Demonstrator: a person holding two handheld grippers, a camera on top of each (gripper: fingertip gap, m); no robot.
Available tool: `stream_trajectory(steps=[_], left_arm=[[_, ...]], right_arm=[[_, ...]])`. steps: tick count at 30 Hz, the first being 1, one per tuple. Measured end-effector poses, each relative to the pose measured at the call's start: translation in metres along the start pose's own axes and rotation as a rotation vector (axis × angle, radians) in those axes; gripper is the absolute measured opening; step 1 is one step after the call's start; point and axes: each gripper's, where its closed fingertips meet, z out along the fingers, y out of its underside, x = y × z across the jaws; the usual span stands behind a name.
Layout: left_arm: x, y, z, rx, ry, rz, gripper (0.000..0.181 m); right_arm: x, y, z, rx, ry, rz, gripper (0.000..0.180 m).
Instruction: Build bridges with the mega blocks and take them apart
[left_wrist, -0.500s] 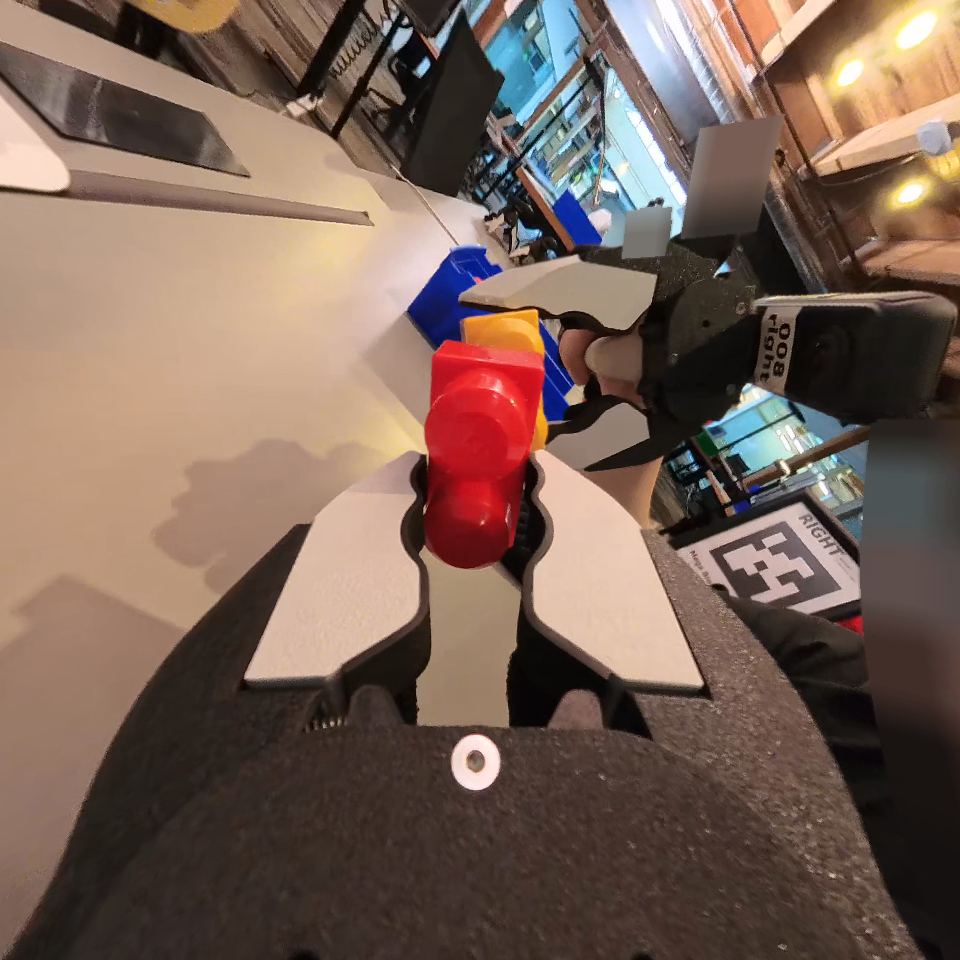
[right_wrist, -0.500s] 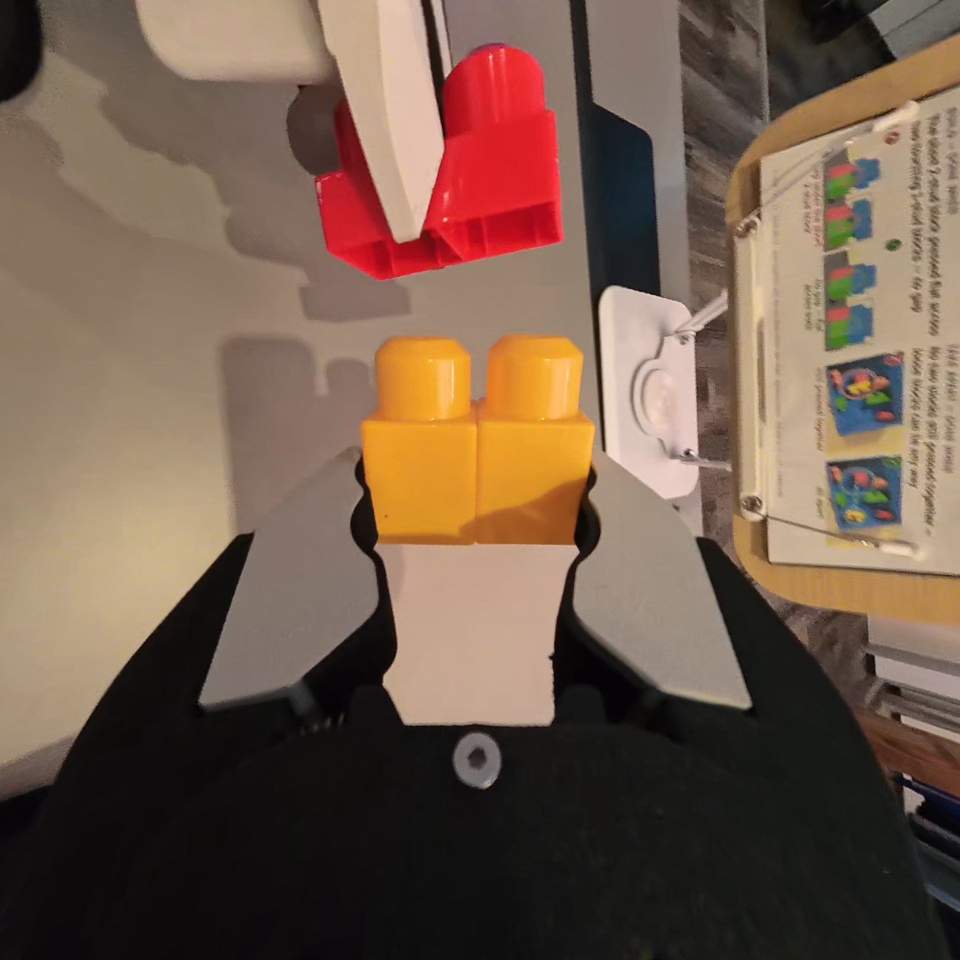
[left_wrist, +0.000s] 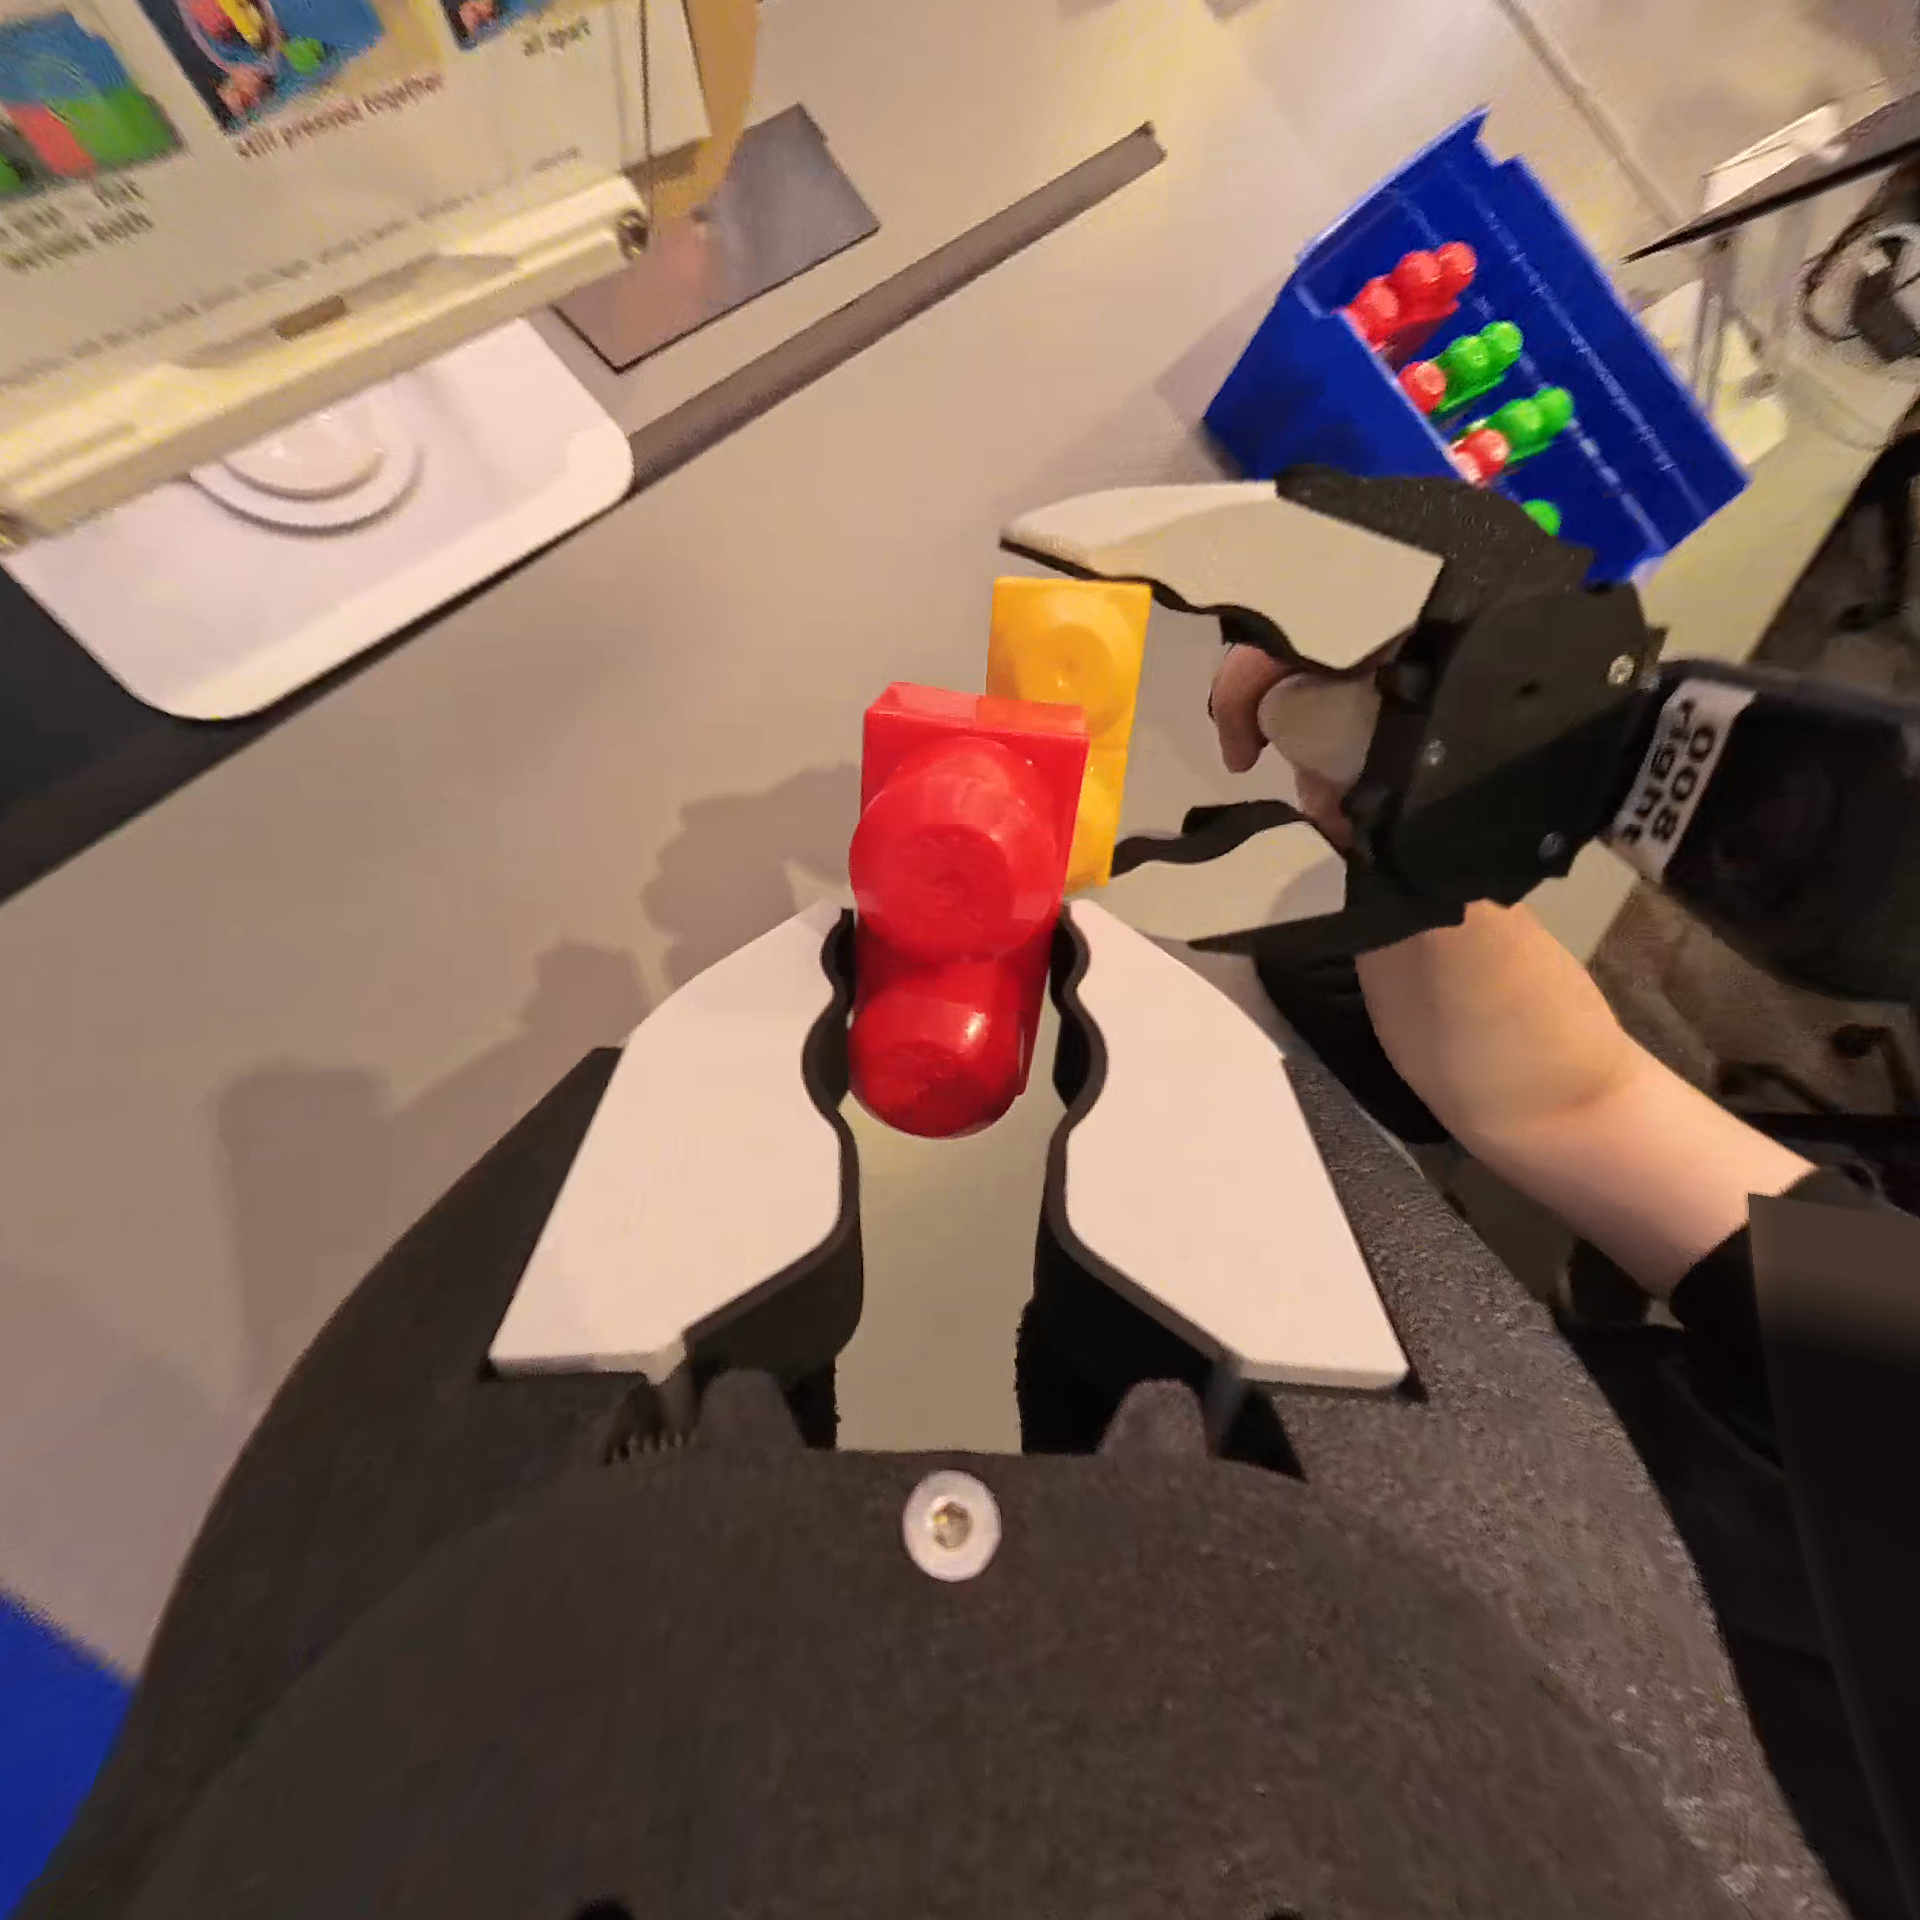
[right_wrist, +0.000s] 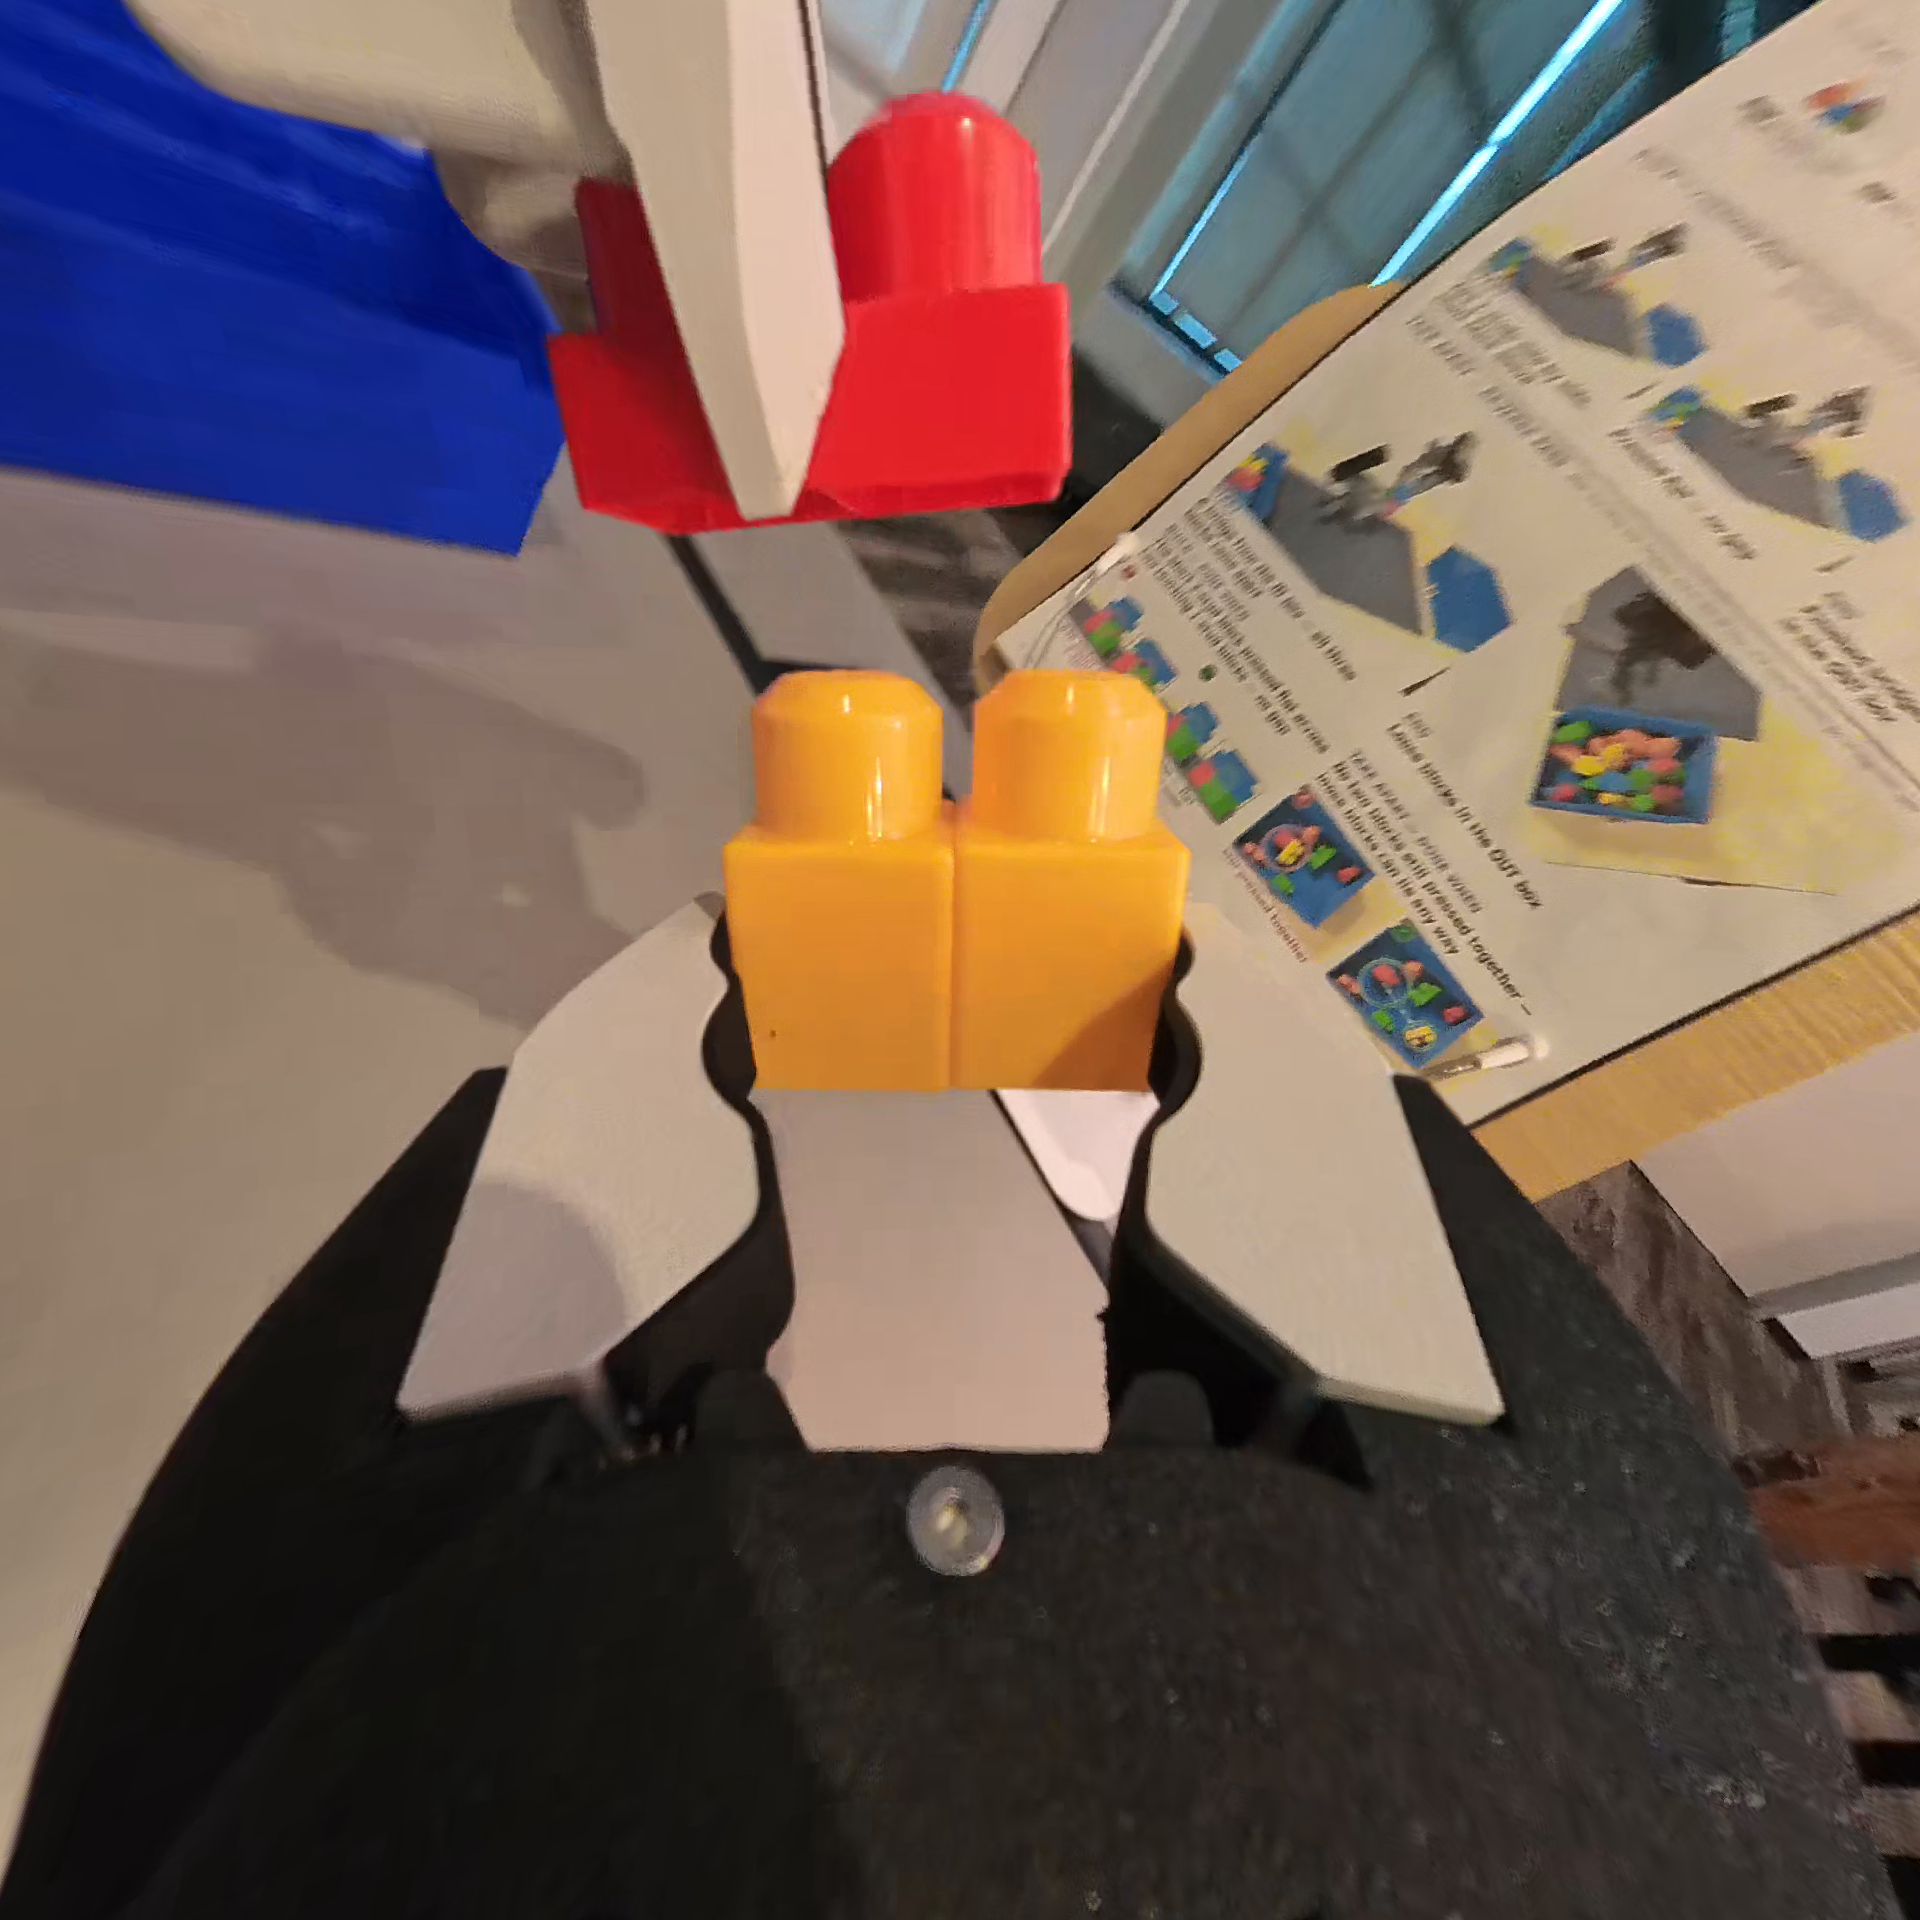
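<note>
My left gripper (left_wrist: 951, 925) is shut on a red two-stud block (left_wrist: 961, 831), whose studs point back at the camera. My right gripper (right_wrist: 951, 935) is shut on an orange two-stud block (right_wrist: 956, 914), studs pointing away. In the right wrist view the red block (right_wrist: 935, 343) hangs just beyond the orange studs, its open underside towards them, a small gap between them. One of the left gripper's fingers (right_wrist: 758, 312) crosses it. In the left wrist view the orange block (left_wrist: 1070, 665) sits just behind the red one, inside the right gripper (left_wrist: 1065, 694).
A blue bin (left_wrist: 1278, 416) with red and green blocks stands on the grey table (left_wrist: 312, 883) at the right. A white pad (left_wrist: 312, 540) and an instruction sheet on a wooden board (right_wrist: 1558, 623) lie beyond. A person's forearm (left_wrist: 1507, 1060) holds the right gripper.
Both cameras have swung round: the left view now looks down at the table and bin. Both blocks stay gripped, close together and still apart.
</note>
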Motion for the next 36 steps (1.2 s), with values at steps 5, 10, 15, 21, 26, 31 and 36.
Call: stream_trajectory(steps=[5, 10, 15, 21, 26, 31, 36], left_arm=[[0.010, -0.018, 0.001, -0.112, -0.106, 0.015, 0.036], [0.024, -0.036, 0.008, -0.144, -0.172, 0.057, 0.036], [0.037, -0.041, 0.015, -0.163, -0.131, 0.034, 0.036], [0.043, -0.040, 0.019, -0.200, -0.109, 0.079, 0.036], [0.045, -0.038, 0.019, -0.242, -0.119, 0.082, 0.036], [0.049, -0.037, 0.018, -0.270, -0.118, 0.107, 0.035], [0.052, -0.038, 0.018, -0.300, -0.122, 0.131, 0.035]], right_arm=[[0.010, -0.009, 0.003, 0.088, 0.135, 0.117, 0.075], [0.018, -0.012, -0.004, 0.105, 0.195, 0.134, 0.075], [0.027, -0.014, -0.012, 0.128, 0.204, 0.170, 0.075], [0.029, -0.021, -0.017, 0.184, 0.176, 0.189, 0.075], [0.028, -0.023, -0.019, 0.193, 0.174, 0.177, 0.075], [0.029, -0.026, -0.022, 0.220, 0.185, 0.171, 0.074], [0.031, -0.027, -0.025, 0.220, 0.181, 0.179, 0.074]])
